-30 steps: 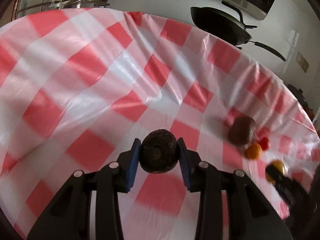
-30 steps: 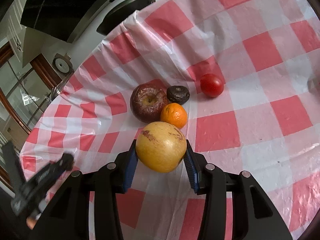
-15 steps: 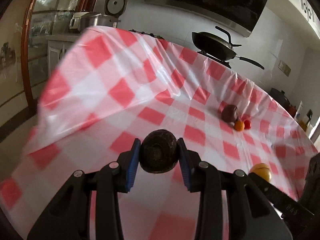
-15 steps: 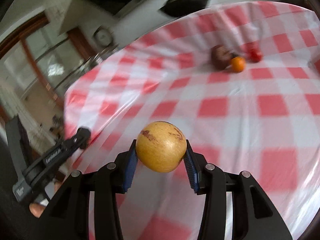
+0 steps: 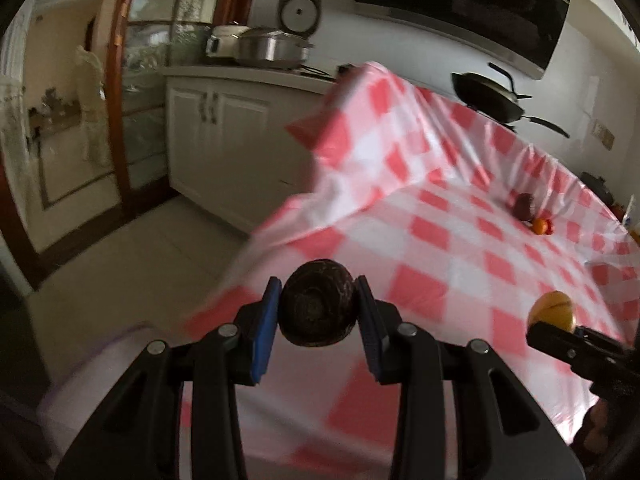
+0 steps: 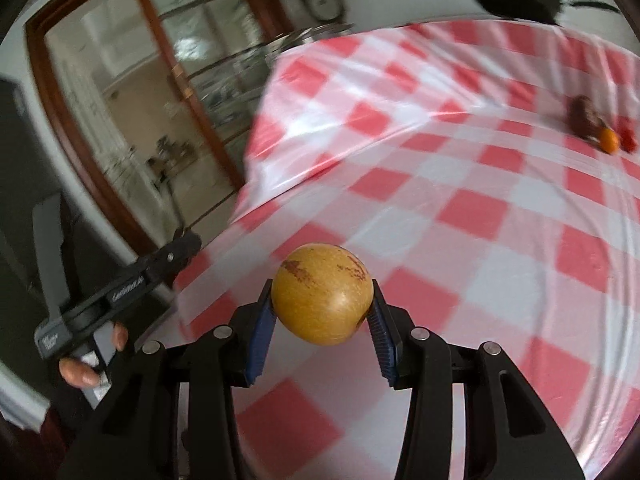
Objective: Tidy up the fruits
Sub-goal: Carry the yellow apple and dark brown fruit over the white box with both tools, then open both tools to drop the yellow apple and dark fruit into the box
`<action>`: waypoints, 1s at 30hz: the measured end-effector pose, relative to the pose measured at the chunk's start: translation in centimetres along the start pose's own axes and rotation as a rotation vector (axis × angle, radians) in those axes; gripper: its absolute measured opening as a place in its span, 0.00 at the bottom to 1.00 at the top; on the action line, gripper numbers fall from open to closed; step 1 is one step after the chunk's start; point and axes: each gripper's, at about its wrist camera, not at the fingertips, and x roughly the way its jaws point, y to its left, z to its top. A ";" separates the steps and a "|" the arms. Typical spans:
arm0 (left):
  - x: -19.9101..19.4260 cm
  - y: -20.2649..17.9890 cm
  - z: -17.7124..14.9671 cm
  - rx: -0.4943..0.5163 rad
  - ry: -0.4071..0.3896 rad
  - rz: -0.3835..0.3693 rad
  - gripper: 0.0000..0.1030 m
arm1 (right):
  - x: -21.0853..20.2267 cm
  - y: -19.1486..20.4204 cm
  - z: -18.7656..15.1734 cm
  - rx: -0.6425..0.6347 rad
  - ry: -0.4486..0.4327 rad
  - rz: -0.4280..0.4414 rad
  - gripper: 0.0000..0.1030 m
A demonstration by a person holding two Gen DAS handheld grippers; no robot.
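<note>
The left gripper [image 5: 318,314] stays clamped on the dark wrinkled round fruit [image 5: 318,308], the right gripper [image 6: 322,308] on the yellow-brown apple [image 6: 322,294]. Both have drawn back from mid-table to the red-and-white checked tablecloth's [image 5: 460,248] near left corner, far from the remaining fruits [image 5: 534,214].

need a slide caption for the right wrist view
Right gripper shut on a yellow apple above the checked tablecloth.
</note>
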 end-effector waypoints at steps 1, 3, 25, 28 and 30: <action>-0.6 0.9 -0.2 0.007 -0.009 0.023 0.36 | 0.4 1.4 -0.3 -0.041 0.015 0.013 0.43; -1.9 2.8 -0.6 0.017 -0.027 0.070 0.36 | 0.9 3.2 -0.7 -0.090 0.032 0.033 0.43; 6.0 15.3 -10.5 -0.101 0.378 0.250 0.37 | 14.9 20.1 -14.4 -0.761 0.507 0.047 0.43; 8.1 16.2 -11.8 -0.105 0.438 0.245 0.37 | 17.1 20.6 -15.8 -0.817 0.564 -0.007 0.43; 9.2 16.9 -12.3 -0.114 0.459 0.244 0.37 | 18.5 20.7 -16.5 -0.831 0.598 -0.036 0.43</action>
